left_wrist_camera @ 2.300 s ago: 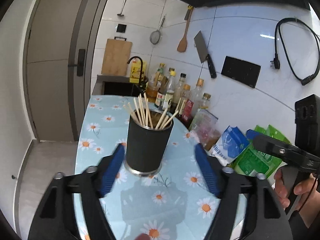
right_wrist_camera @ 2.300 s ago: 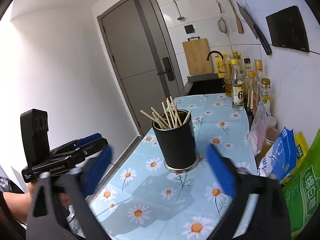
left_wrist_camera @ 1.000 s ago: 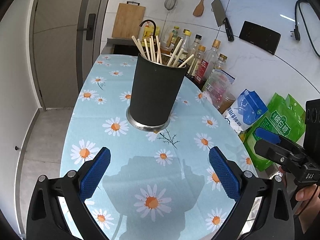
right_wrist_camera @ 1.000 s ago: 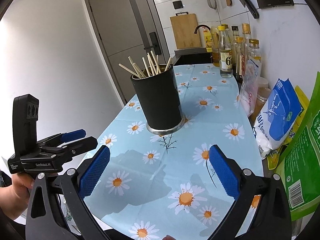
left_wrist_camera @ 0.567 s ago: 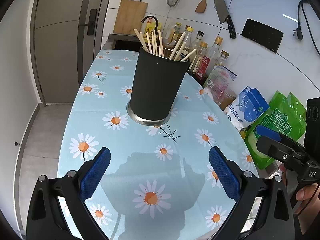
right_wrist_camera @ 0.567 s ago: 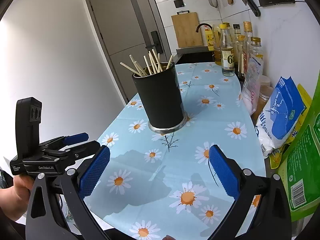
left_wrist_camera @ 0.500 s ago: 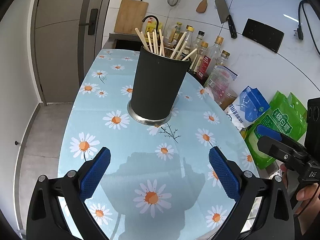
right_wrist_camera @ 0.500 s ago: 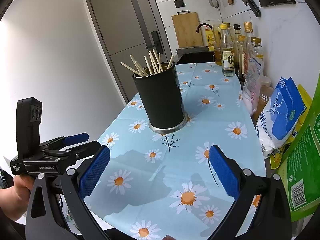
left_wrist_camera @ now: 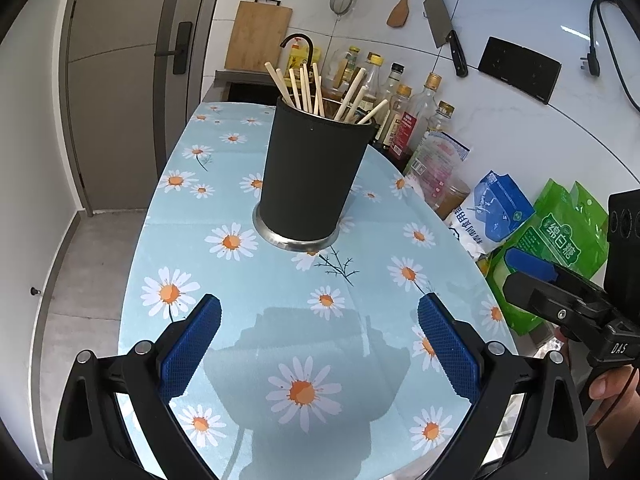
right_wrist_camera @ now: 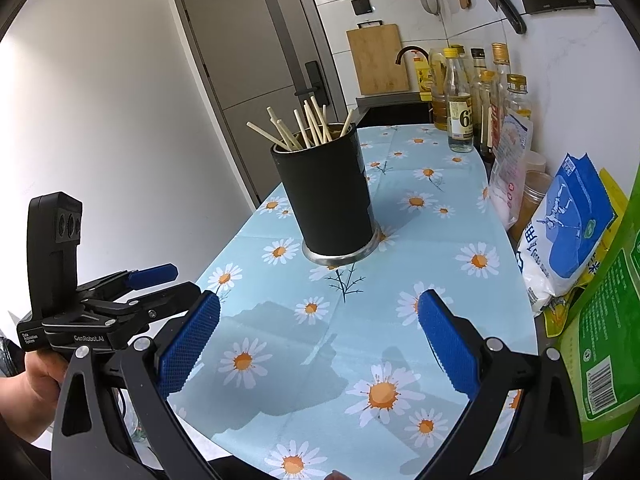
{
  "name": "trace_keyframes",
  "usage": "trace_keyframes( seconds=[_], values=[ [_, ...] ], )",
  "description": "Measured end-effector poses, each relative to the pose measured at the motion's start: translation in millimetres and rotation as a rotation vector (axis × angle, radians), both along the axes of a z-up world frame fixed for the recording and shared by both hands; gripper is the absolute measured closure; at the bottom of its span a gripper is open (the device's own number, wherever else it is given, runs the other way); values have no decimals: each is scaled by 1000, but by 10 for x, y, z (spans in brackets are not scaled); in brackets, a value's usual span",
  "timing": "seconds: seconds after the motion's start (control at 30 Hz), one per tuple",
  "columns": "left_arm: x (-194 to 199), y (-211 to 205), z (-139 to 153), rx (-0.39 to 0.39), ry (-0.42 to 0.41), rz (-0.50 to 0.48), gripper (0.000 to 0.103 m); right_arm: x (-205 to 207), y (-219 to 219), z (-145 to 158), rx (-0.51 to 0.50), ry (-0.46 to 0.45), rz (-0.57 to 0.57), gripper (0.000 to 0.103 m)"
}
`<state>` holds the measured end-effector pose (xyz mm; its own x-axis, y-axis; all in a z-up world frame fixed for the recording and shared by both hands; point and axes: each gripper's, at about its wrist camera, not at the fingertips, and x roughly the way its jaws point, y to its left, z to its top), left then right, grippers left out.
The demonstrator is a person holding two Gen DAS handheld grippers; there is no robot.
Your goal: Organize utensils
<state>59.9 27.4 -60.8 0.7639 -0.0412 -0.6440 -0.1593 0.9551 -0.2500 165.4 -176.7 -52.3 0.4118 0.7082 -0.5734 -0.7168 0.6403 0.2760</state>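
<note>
Presently the black utensil holder stands upright on its steel base ring, near the middle of the worktop with the daisy-print cloth. Wooden chopsticks lean fanned out inside it, their ends above the rim. The left gripper is held short of the holder, jaws wide apart and holding nothing. The right gripper is likewise short of the holder, jaws wide apart and holding nothing. Neither gripper touches the holder. Along the wall side of the worktop stand oil and sauce bottles, a blue-and-white bag and a green bag. A cleaver and a wooden spatula hang on the tiled wall.
</note>
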Motion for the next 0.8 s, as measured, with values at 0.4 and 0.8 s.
trace_keyframes(
  seconds=[0.4, 0.8],
  values=[
    [-7, 36, -5, -7, 1, 10, 7, 8, 20, -1, -5, 1, -4, 5],
    [-5, 32, -6, 0, 1, 12, 7, 14, 39, -19, -11, 11, -6, 5]
  ],
)
